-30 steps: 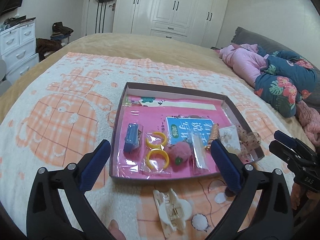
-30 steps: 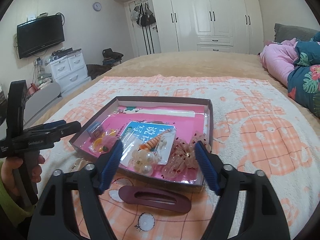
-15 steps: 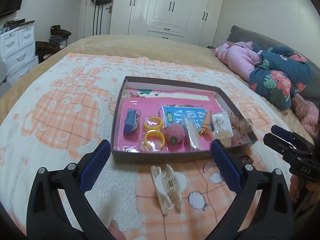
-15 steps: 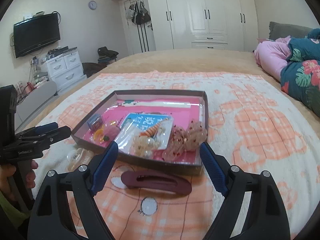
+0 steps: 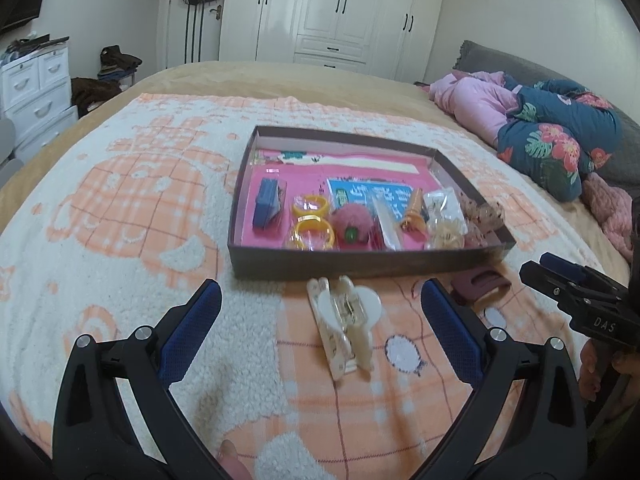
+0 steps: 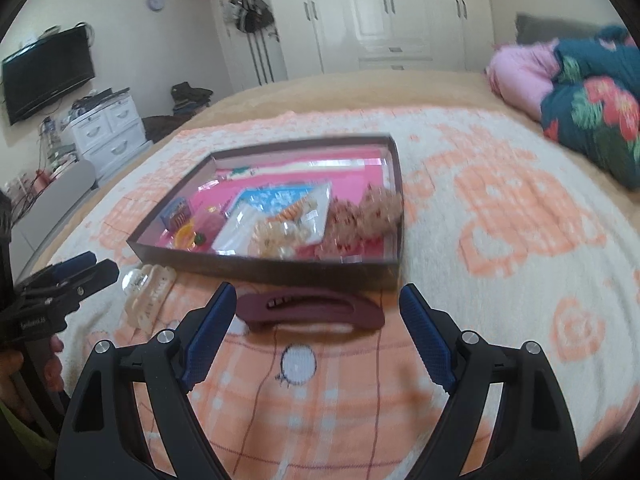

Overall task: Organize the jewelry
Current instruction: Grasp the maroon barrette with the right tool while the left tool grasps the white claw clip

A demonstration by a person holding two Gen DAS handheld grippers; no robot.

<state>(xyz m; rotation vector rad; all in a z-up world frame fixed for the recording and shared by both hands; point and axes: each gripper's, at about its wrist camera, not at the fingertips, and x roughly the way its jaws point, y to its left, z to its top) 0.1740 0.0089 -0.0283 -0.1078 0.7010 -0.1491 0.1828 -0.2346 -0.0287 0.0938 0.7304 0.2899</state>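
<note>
A shallow brown box (image 5: 360, 267) (image 6: 280, 270) with a pink floor lies on the blanket and holds several pieces: a blue packet (image 5: 267, 202), yellow rings (image 5: 314, 232), a pink pompom (image 5: 356, 226) and beaded hair ties (image 6: 360, 216). A white claw clip (image 5: 346, 322) (image 6: 150, 294) lies in front of the box, between the spread fingers of my left gripper (image 5: 318, 294), which is open and empty. A dark red hair clip (image 6: 310, 308) (image 5: 480, 286) lies just ahead of my right gripper (image 6: 316, 302), also open and empty.
The orange-and-white blanket (image 5: 120, 208) covers a bed. Pink and floral bedding (image 5: 552, 140) is piled at the right. White wardrobes (image 5: 336, 12) stand behind, white drawers (image 6: 108, 128) and a television (image 6: 44, 72) at the left. A person's hand (image 6: 24, 368) holds the left gripper.
Both grippers have drawn back from the box and sunk toward the blanket. The white clip now lies between the left fingers, the dark red clip just ahead of the right ones.
</note>
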